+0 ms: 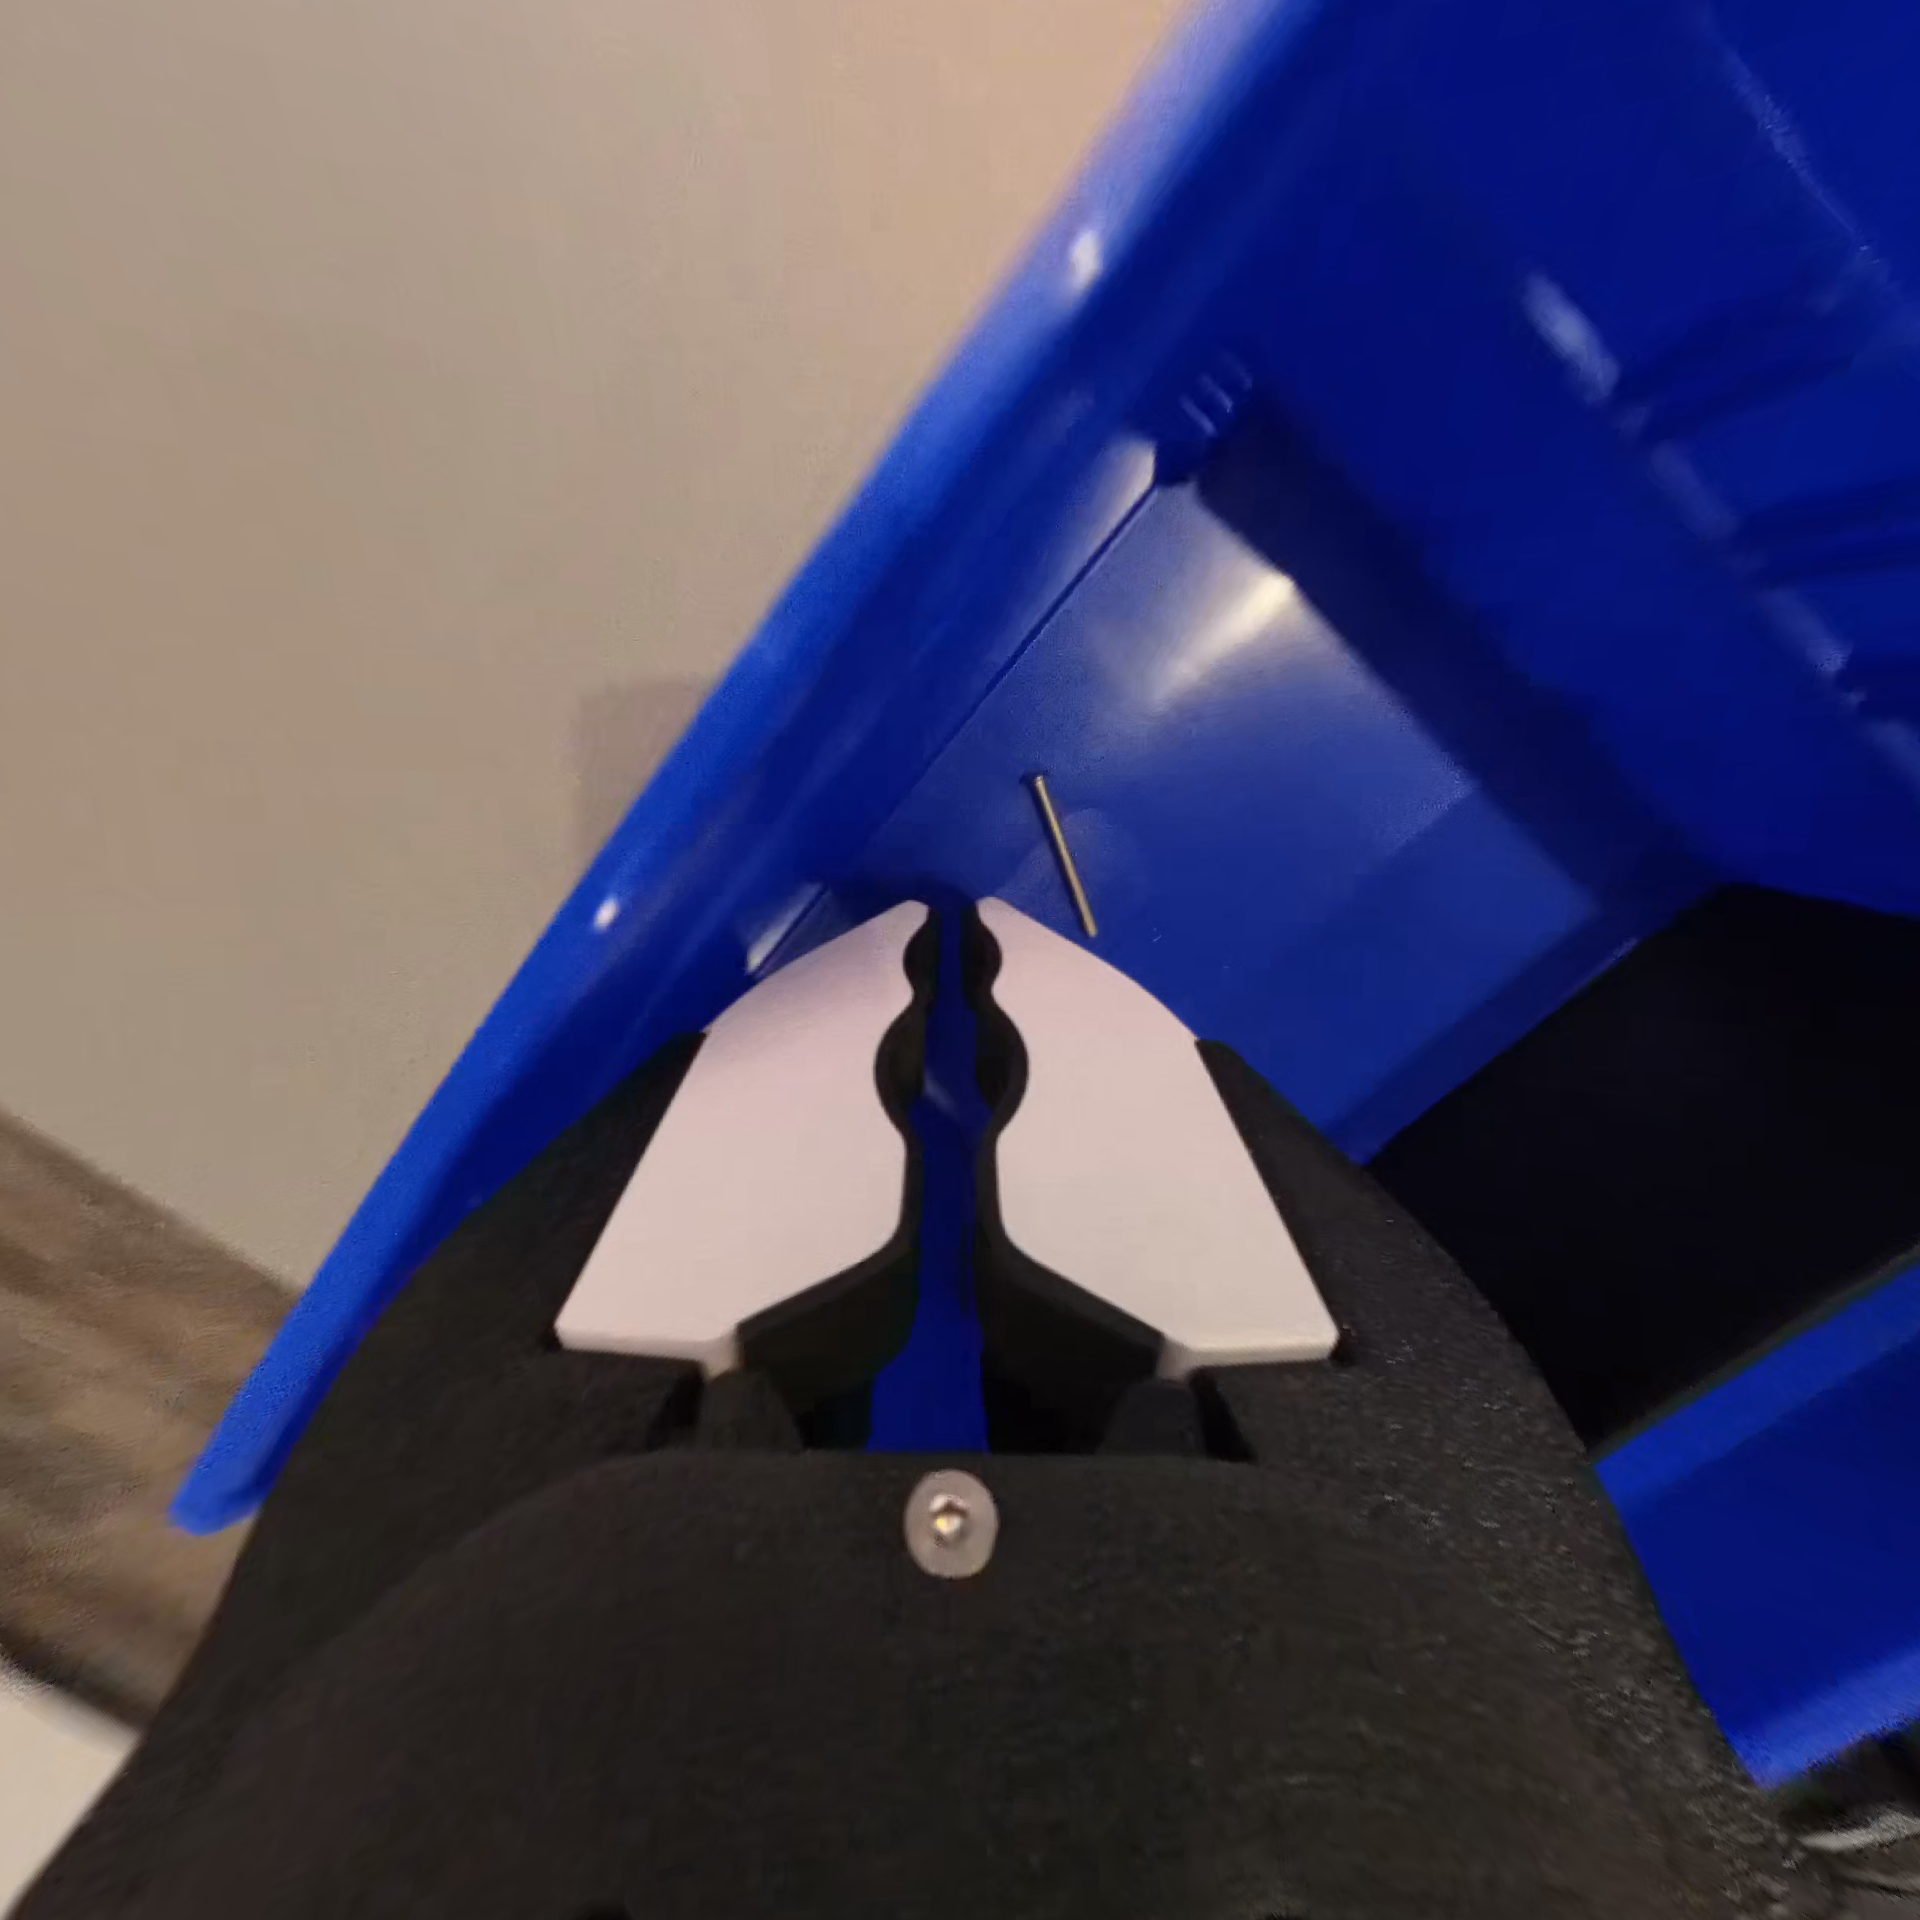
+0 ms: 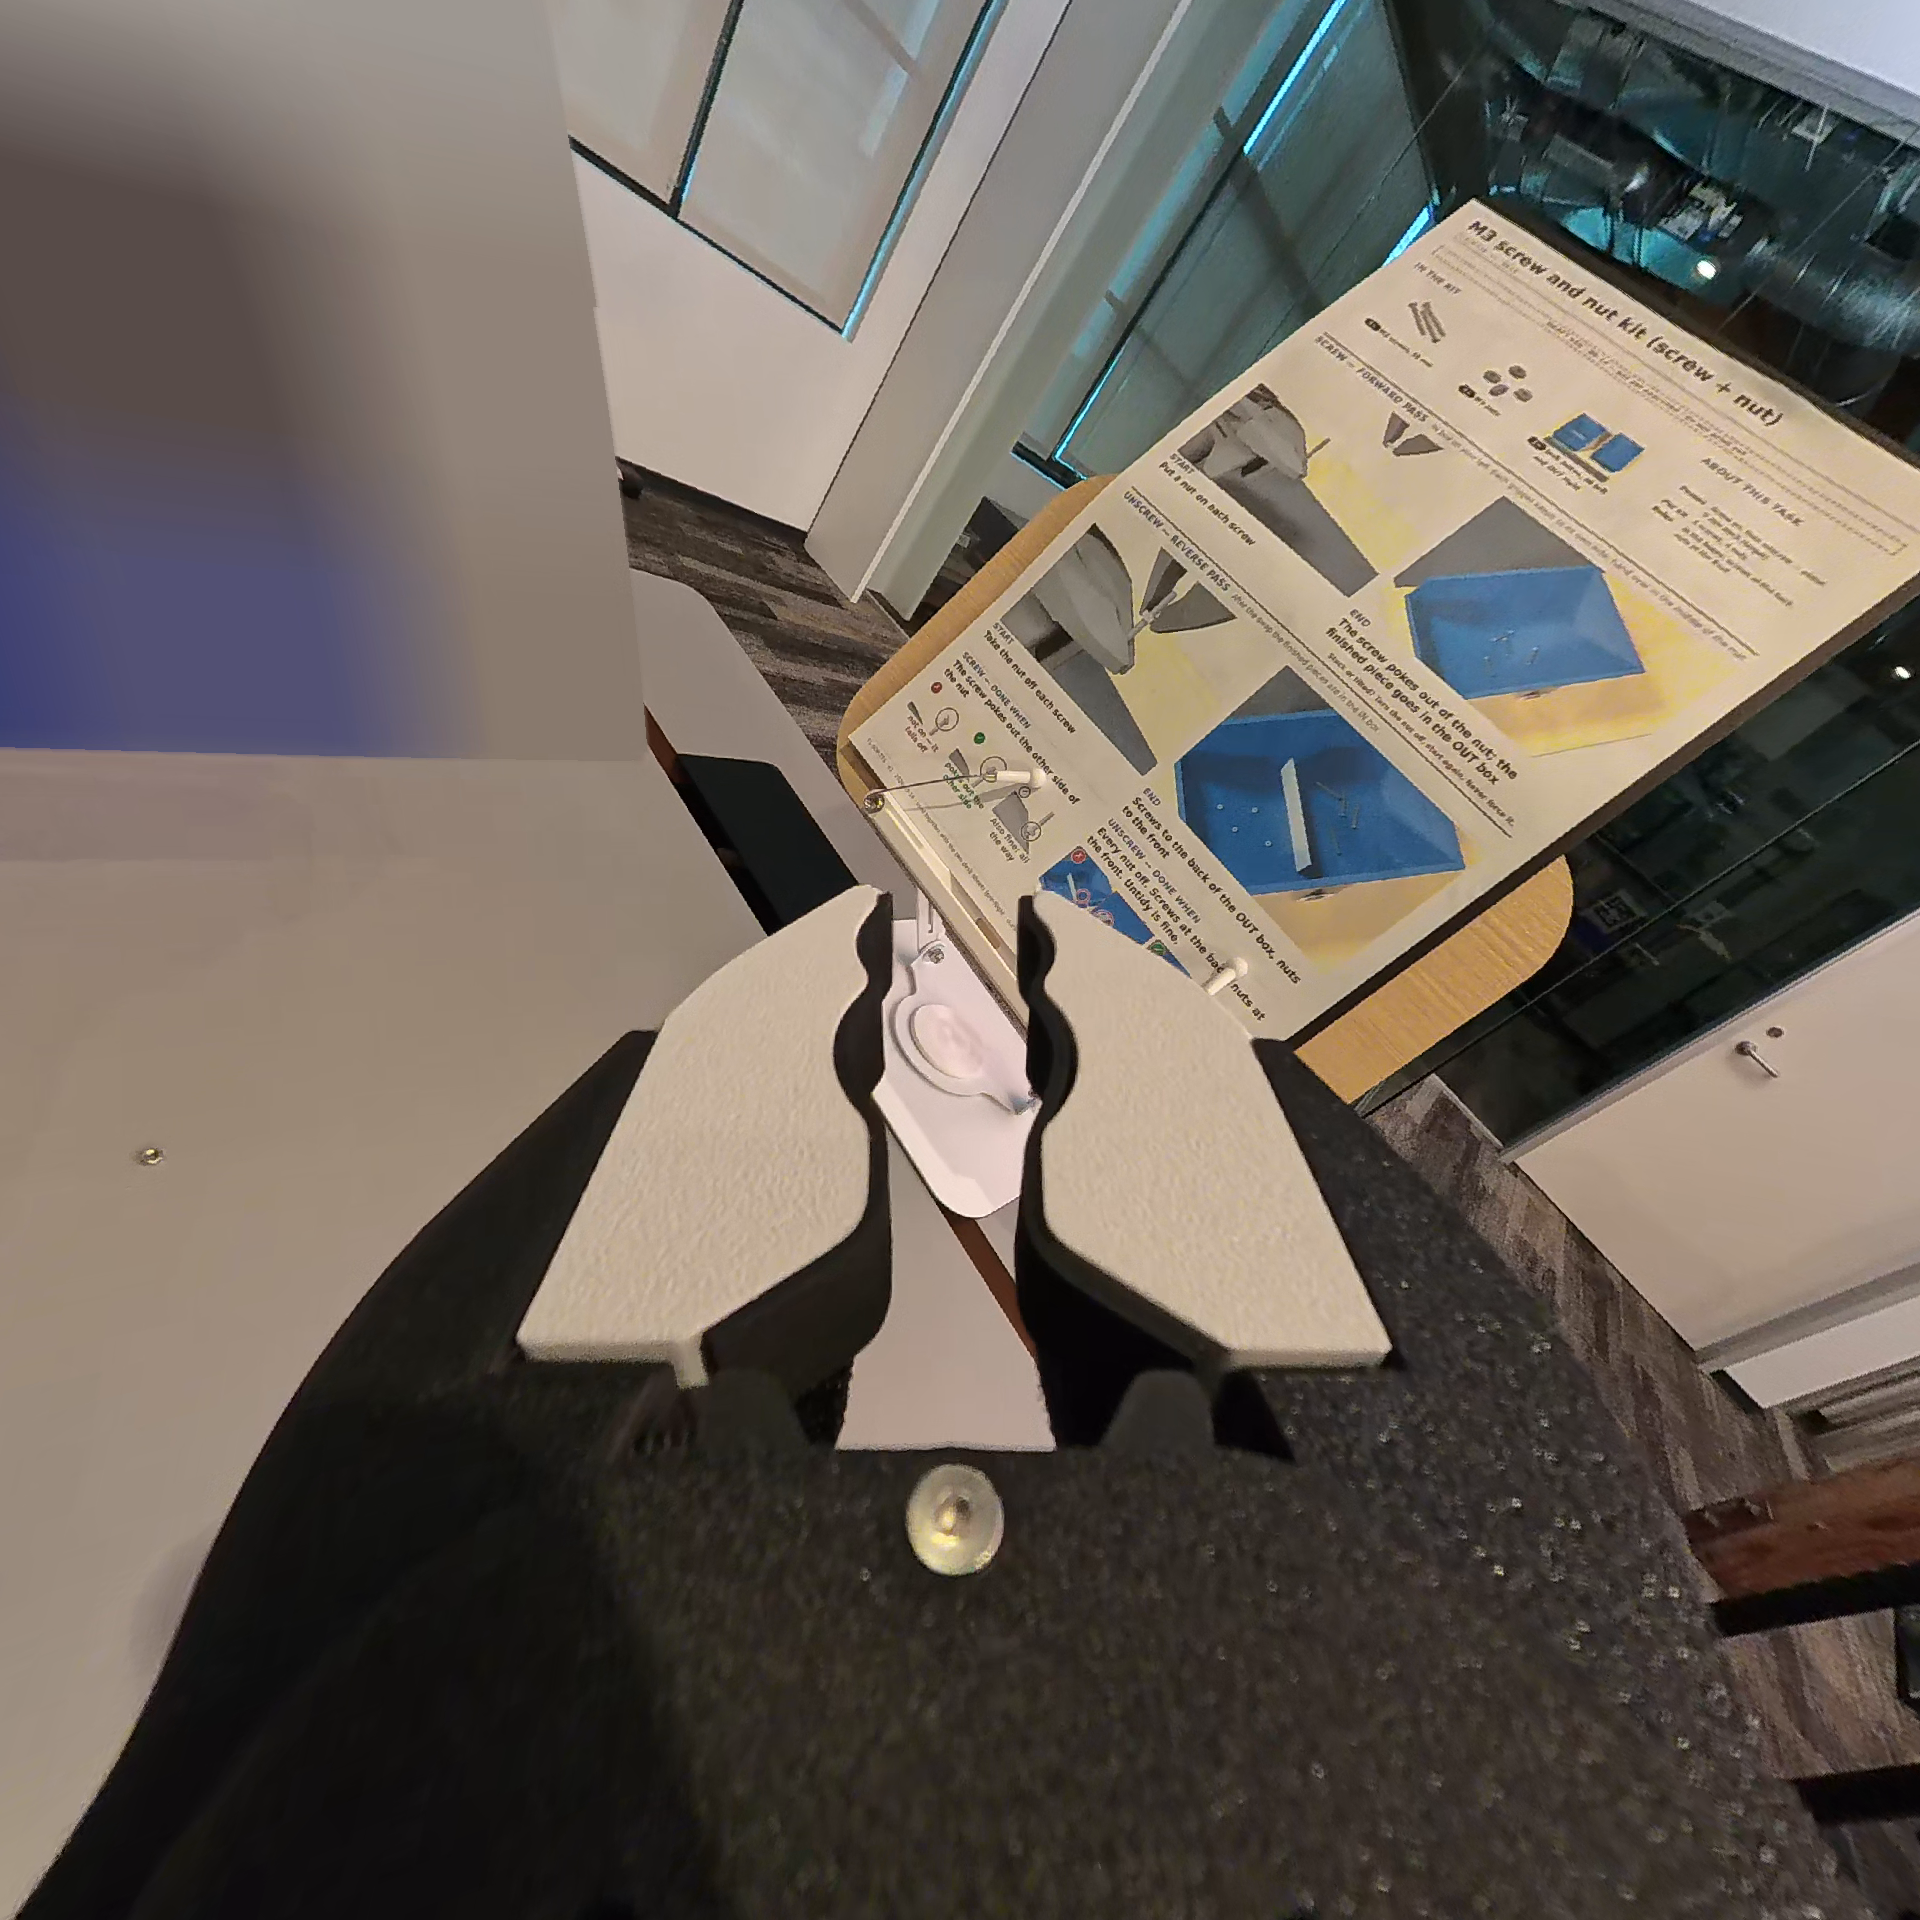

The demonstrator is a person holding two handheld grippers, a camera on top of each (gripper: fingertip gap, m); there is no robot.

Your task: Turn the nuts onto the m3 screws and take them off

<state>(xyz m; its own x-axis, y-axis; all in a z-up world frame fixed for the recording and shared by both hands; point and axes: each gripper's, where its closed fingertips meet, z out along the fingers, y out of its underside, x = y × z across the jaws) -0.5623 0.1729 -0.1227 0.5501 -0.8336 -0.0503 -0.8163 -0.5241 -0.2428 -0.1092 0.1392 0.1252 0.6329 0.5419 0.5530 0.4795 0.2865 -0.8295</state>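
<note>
Left tool [image 1: 951, 920] is nearly clenched, nothing gripped, nosed into the blue box [image 1: 1195, 727] to fish for the screw [image 1: 1060, 857] lying at 1 o'clock. Right tool [image 2: 956, 914] hangs released and empty; one nut [image 2: 149, 1154] sits on the table [image 2: 260, 987] at 9 o'clock.

Even indoor light; glare on blue bin [image 1: 1299, 675]; left view motion-blurred.

Office: glass partitions [image 2: 1195, 343]; patterned carpet tiles [image 2: 748, 582]; white cabinet [image 2: 1714, 1174]; exposed ceiling ducts [image 2: 1683, 156].
</note>
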